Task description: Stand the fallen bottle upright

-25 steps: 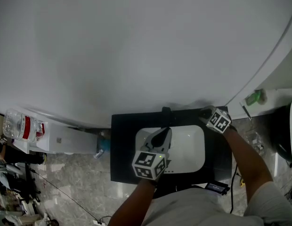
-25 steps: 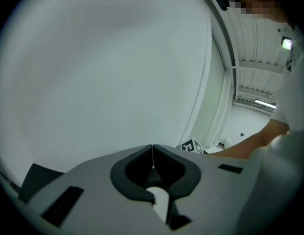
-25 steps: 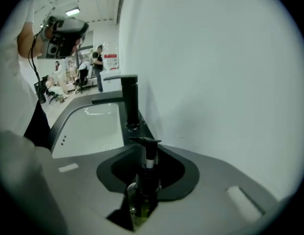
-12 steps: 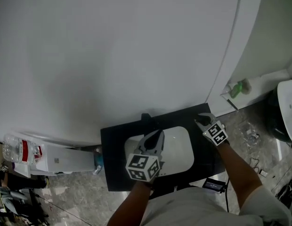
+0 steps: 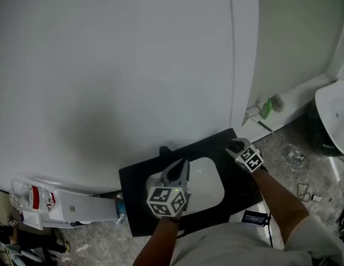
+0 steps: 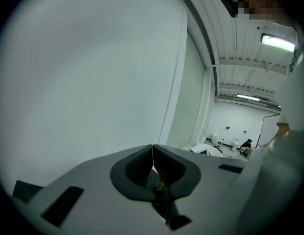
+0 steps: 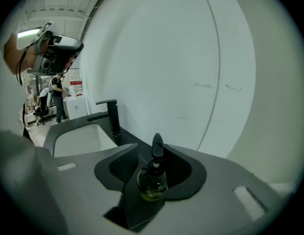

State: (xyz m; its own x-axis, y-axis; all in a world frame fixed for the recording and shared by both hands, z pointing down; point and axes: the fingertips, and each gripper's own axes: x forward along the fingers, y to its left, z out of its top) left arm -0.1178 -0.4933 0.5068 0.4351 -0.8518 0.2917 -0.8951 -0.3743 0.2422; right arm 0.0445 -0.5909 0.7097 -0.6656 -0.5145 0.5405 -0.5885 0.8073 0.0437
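Note:
A small clear pump bottle point(image 7: 152, 177) with a black pump head stands upright on the black counter point(image 7: 123, 140), seen only in the right gripper view. My right gripper point(image 7: 151, 153) is around it with its jaws opening. The dark pads flank the bottle with gaps showing on either side. In the head view this gripper point(image 5: 233, 144) is at the counter's right back corner and hides the bottle. My left gripper point(image 6: 152, 147) is shut, its tips meeting with nothing between them. It hovers over the front of the white basin point(image 5: 208, 176).
A black faucet point(image 7: 112, 115) rises behind the basin against the white wall. A green bottle point(image 5: 266, 108) lies on a ledge at the right, near a white fixture point(image 5: 334, 115). A water jug point(image 5: 30, 195) lies at the left. People stand in the far room point(image 7: 58, 99).
The head view has swung, so the counter now sits lower and tilted. Both grippers have shifted with it, the right staying at the counter's right back corner.

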